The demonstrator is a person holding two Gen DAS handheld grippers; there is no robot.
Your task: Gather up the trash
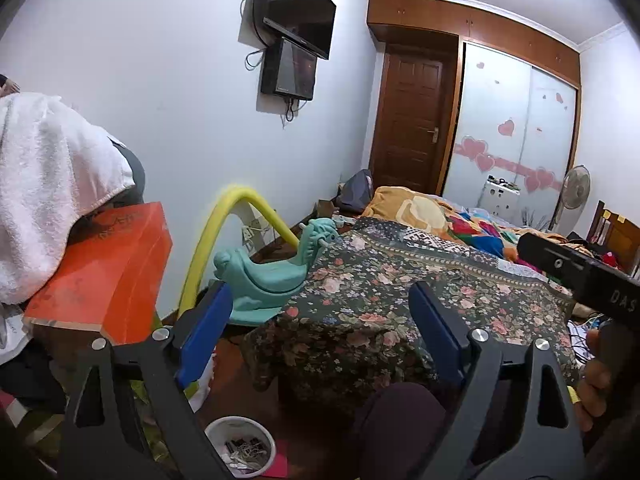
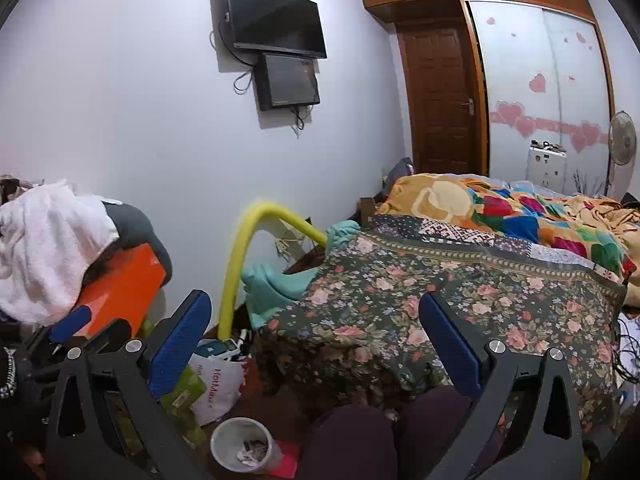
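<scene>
Cluttered bedroom, floral bedspread (image 2: pixel 420 300) ahead, white bin (image 2: pixel 244 450) below, both tongs (image 1: pixel 320 344) (image 2: pixel 316 344) spread, empty.

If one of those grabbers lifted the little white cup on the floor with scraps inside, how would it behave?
The small white round cup looks thin-walled, so it would probably be light and might flex if squeezed. It stands open-topped, so the loose paper scraps inside would likely spill if it tipped. Its round, smooth wall might slip or roll away when pushed.
</scene>
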